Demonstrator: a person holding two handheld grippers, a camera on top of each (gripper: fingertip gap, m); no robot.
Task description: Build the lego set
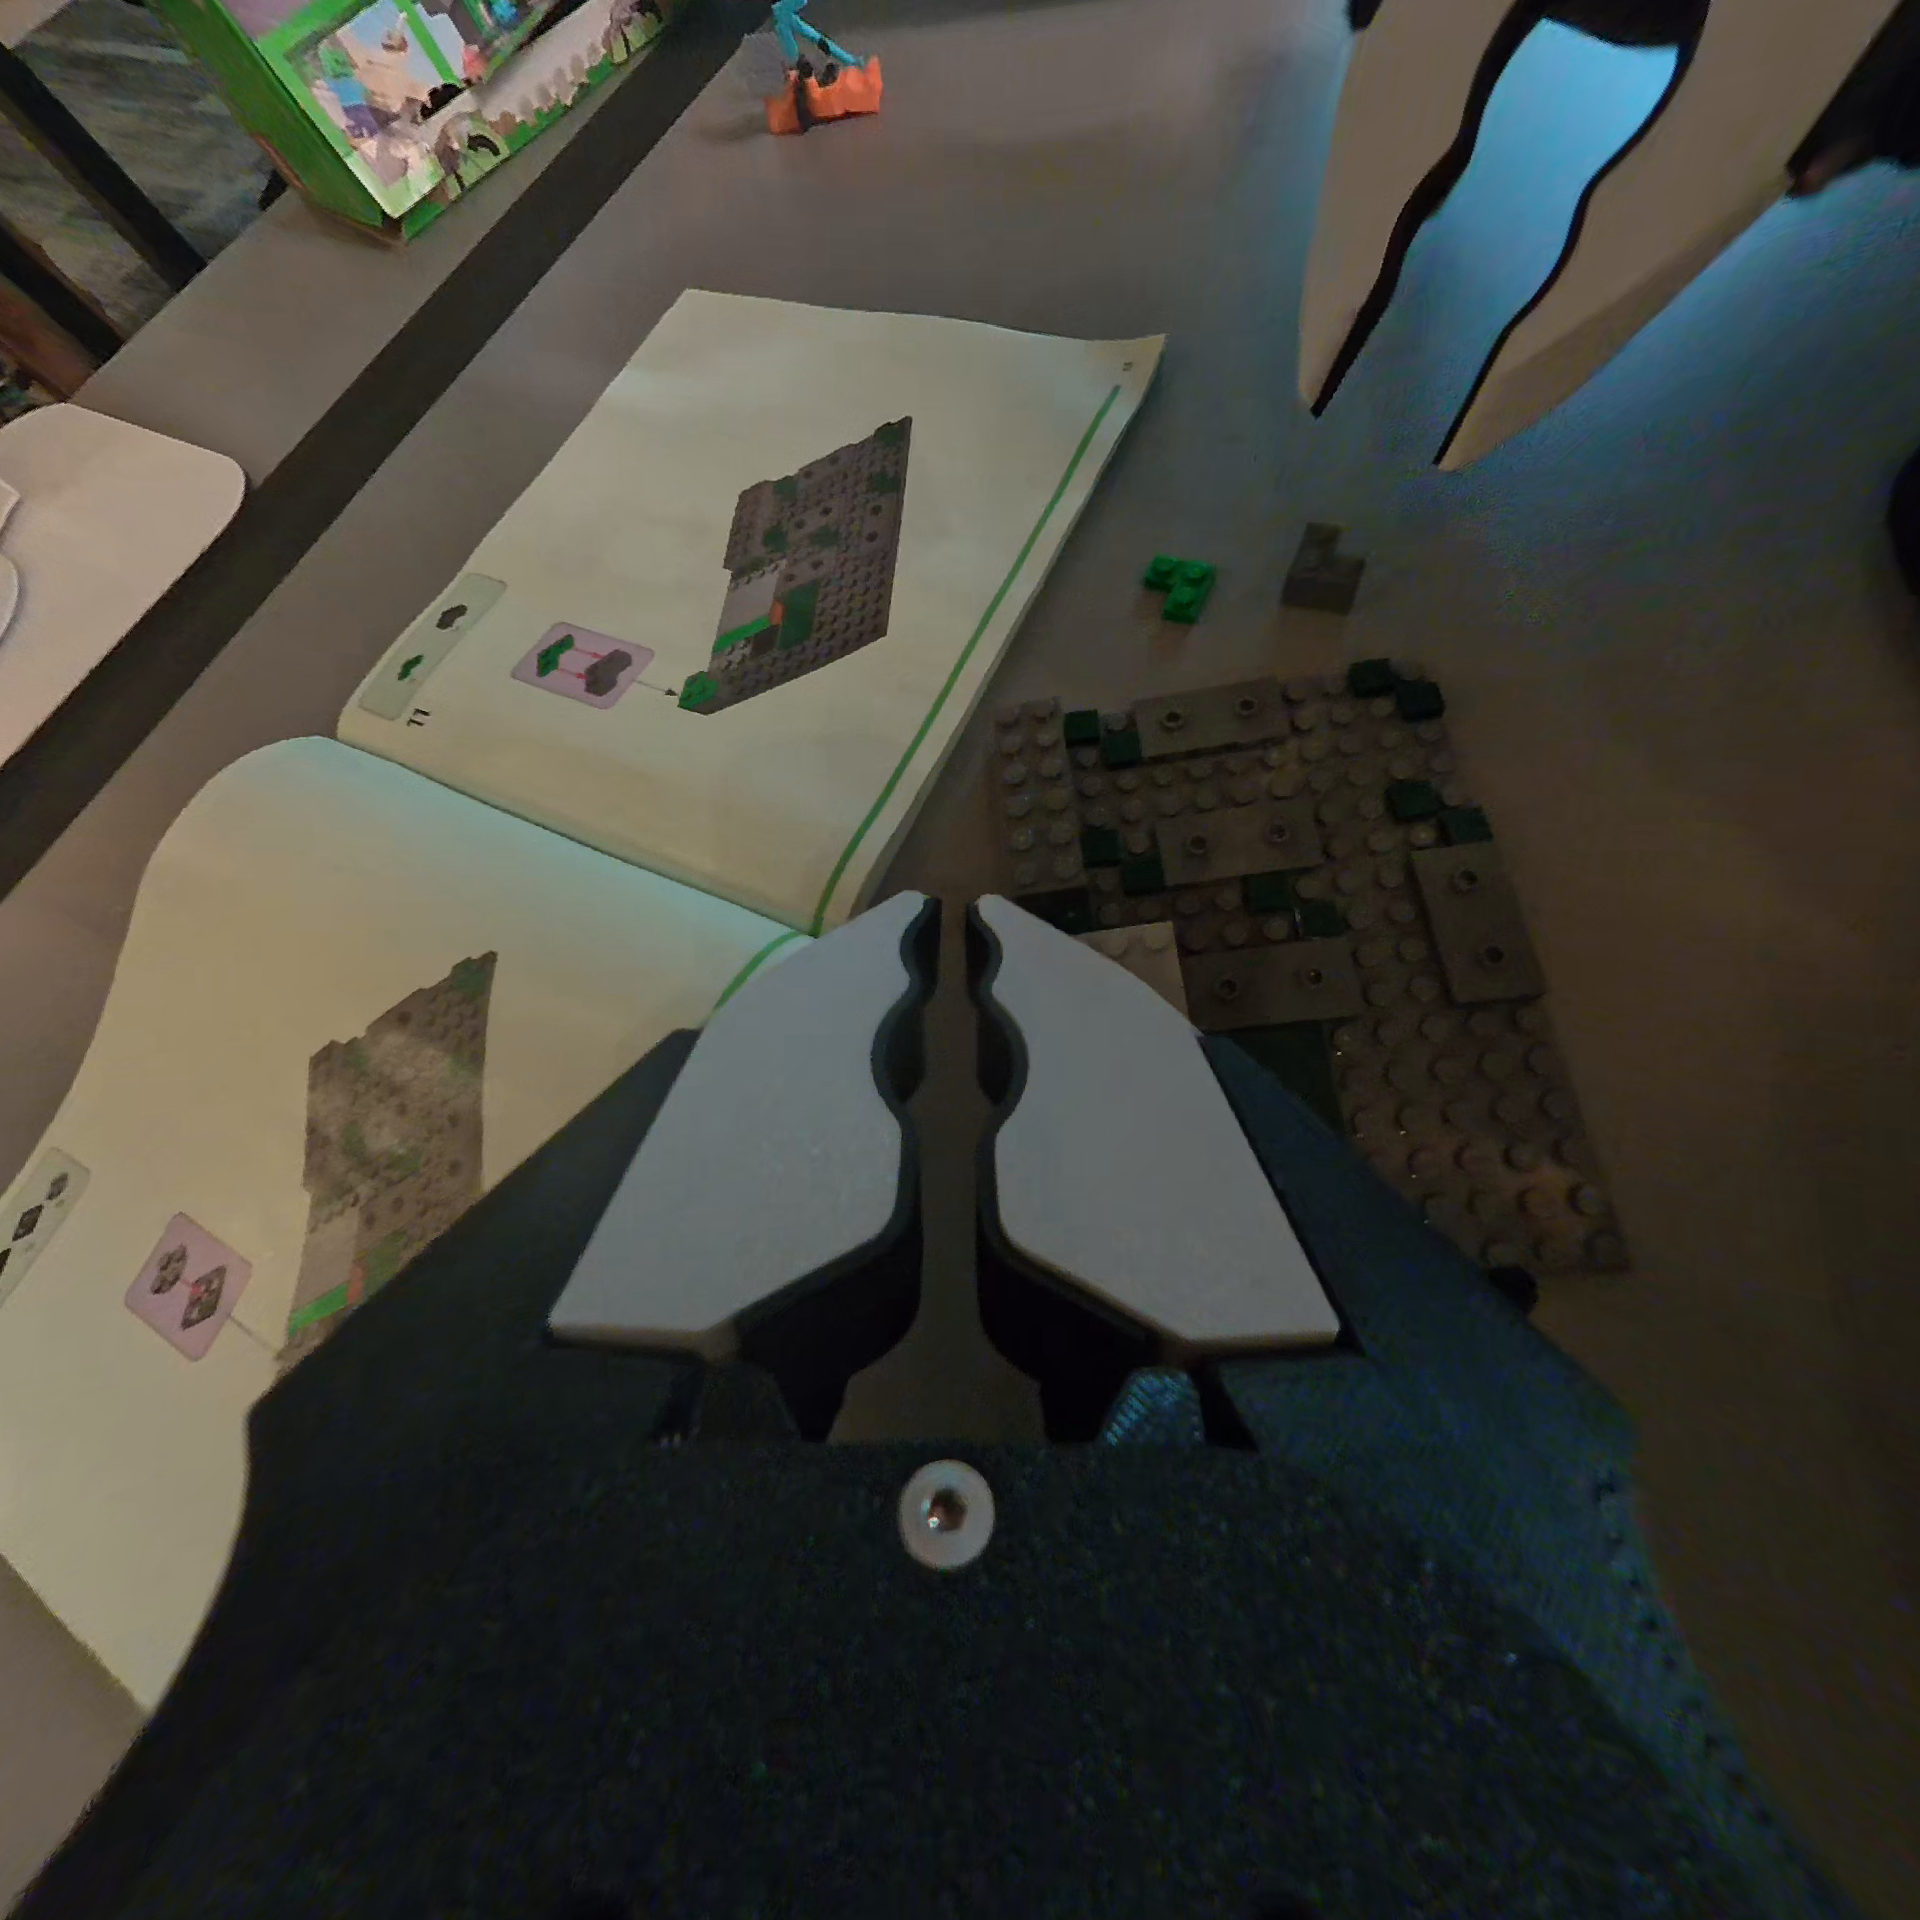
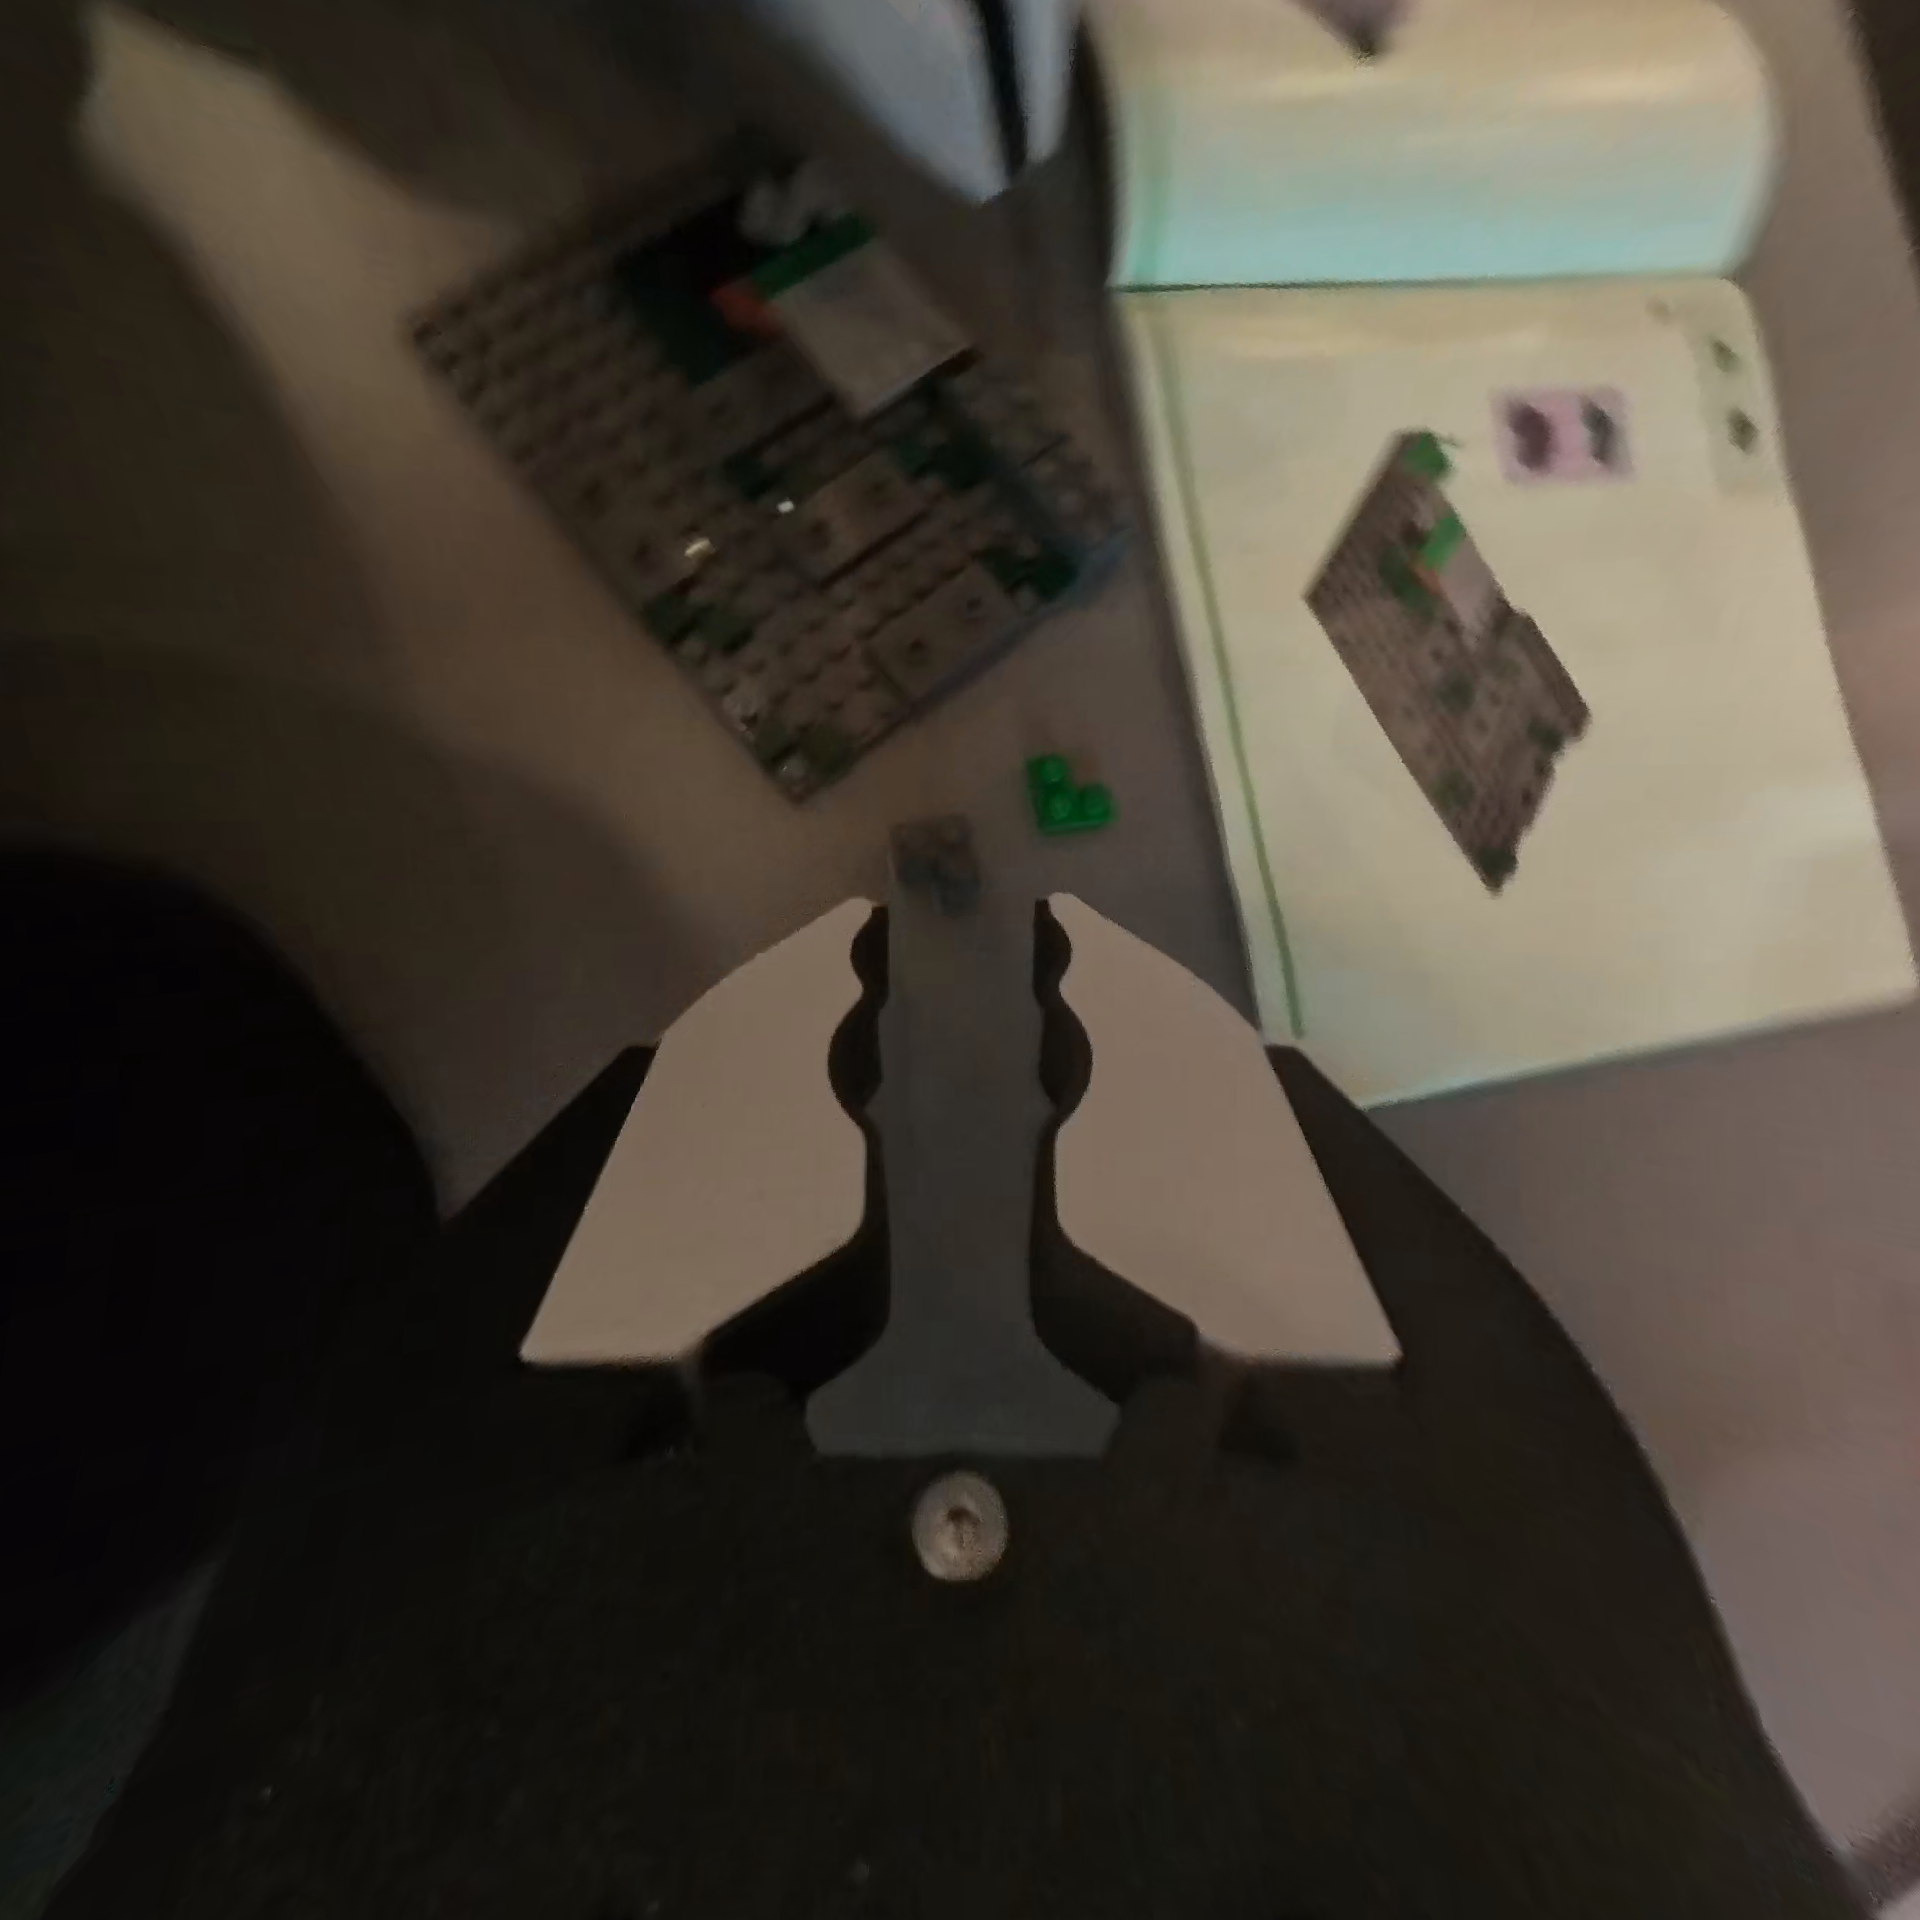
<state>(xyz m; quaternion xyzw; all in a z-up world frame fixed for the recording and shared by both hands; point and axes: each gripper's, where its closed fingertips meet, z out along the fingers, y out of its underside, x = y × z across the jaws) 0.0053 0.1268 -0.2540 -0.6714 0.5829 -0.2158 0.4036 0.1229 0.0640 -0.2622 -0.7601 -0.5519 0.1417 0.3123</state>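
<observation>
The small grey corner piece (image 2: 935, 864) lay on the table (image 2: 312, 582) just ahead of the right gripper (image 2: 958, 906), whose jaws stood open and empty. It looked light, rigid and low, likely best pinched across its flat edges. A green corner plate (image 2: 1068, 798) sat just beside it, the studded grey baseplate (image 2: 665, 540) nearby. The left gripper (image 1: 954, 916) was nearly closed, empty, over the instruction booklet (image 1: 831, 582).

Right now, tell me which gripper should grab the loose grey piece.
Right. The right gripper is open with the grey piece just beyond its fingertips; the left gripper is nearly shut, over the booklet edge.
</observation>
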